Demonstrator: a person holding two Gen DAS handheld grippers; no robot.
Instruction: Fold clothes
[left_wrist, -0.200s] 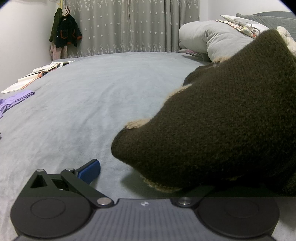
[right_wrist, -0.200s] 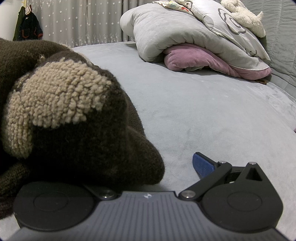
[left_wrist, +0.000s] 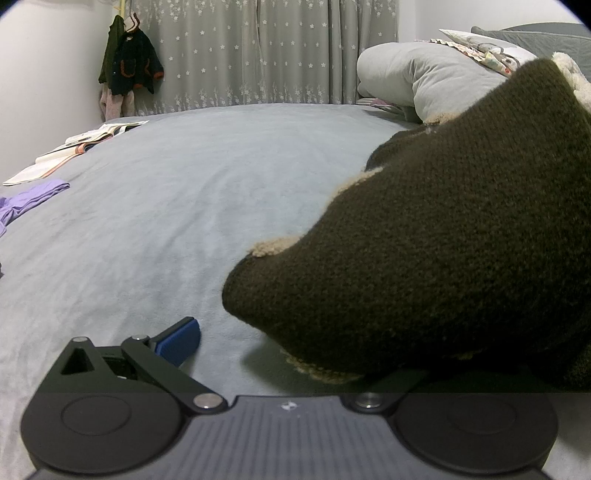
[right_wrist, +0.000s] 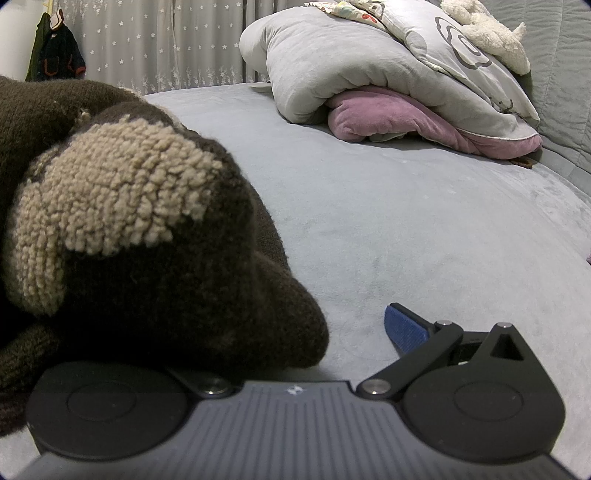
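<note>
Nothing moved since earlier. Sweater (left_wrist: 443, 251) sits between grippers: right of left gripper (left_wrist: 280, 354), left of right gripper (right_wrist: 295, 343) (both spread, inner fingers buried).

Grey bed (left_wrist: 192, 192) filling mid-frame, dark brown knitted garment (left_wrist: 443, 258) at right, open books (left_wrist: 74, 147) and purple cloth (left_wrist: 29, 199) at left edge, rolled grey-and-pink duvet (right_wrist: 388, 92) upper right

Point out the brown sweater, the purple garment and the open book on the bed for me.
brown sweater (left_wrist: 443, 240): left wrist view, on its dark knitted body.
purple garment (left_wrist: 33, 197): left wrist view, on its folded edge at the far left.
open book (left_wrist: 79, 142): left wrist view, on its pale pages near the wall.
</note>
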